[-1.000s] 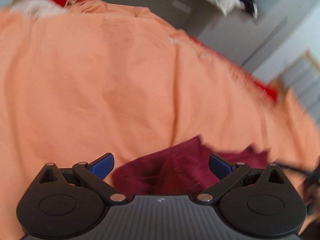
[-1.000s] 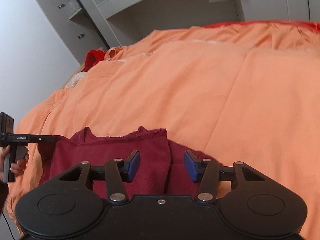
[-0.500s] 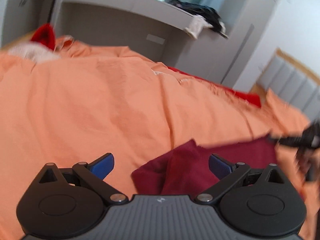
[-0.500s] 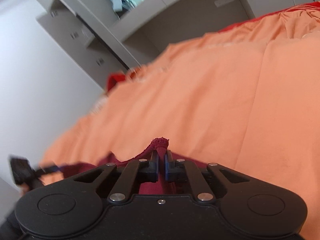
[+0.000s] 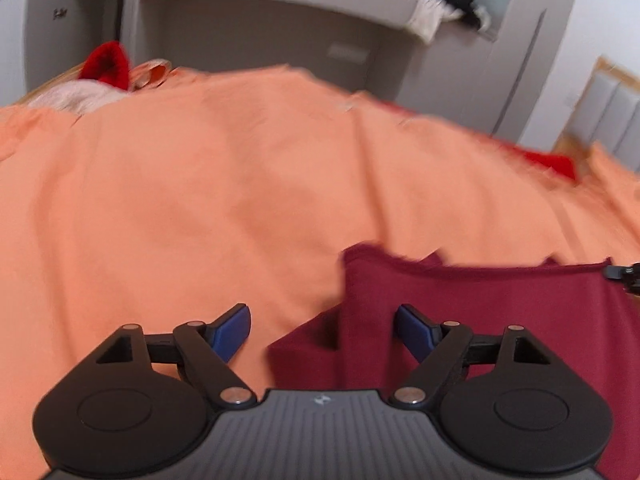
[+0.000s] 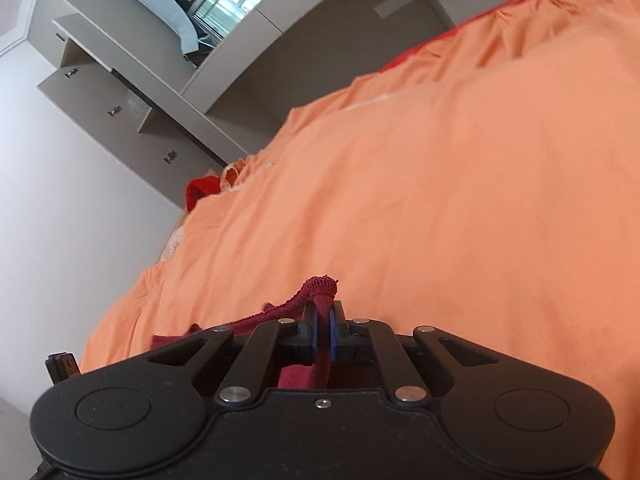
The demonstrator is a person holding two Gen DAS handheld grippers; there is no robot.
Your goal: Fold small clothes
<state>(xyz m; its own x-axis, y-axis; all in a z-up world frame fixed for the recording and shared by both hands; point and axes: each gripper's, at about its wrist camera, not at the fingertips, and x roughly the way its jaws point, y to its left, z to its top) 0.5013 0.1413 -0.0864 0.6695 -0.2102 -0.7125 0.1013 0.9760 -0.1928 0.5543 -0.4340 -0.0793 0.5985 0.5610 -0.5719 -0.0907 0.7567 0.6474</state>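
A dark red garment [image 5: 500,312] lies on the orange bedsheet [image 5: 200,200], its top edge pulled taut toward the right. My left gripper [image 5: 322,330] hovers over the garment's left corner with its jaws closing; a fold of the cloth stands between the blue pads [image 5: 234,330] and neither pad presses on it. In the right wrist view my right gripper [image 6: 322,326] is shut on the dark red garment's ribbed edge [image 6: 320,286], which bunches up just past the fingertips. The right gripper's tip [image 5: 624,272] shows at the far right of the left wrist view.
The orange bedsheet [image 6: 440,200] covers the whole bed. A bright red item [image 5: 106,64] and a pale cloth [image 5: 76,98] lie at the bed's far left corner. Grey cabinets and a shelf [image 5: 280,8] with clothes stand behind the bed. Drawers [image 6: 120,112] line the wall.
My right gripper closed on the garment's ribbed edge and lifted it. My left gripper's jaws have narrowed a little over the garment's left corner, and the cloth's top edge is now stretched out.
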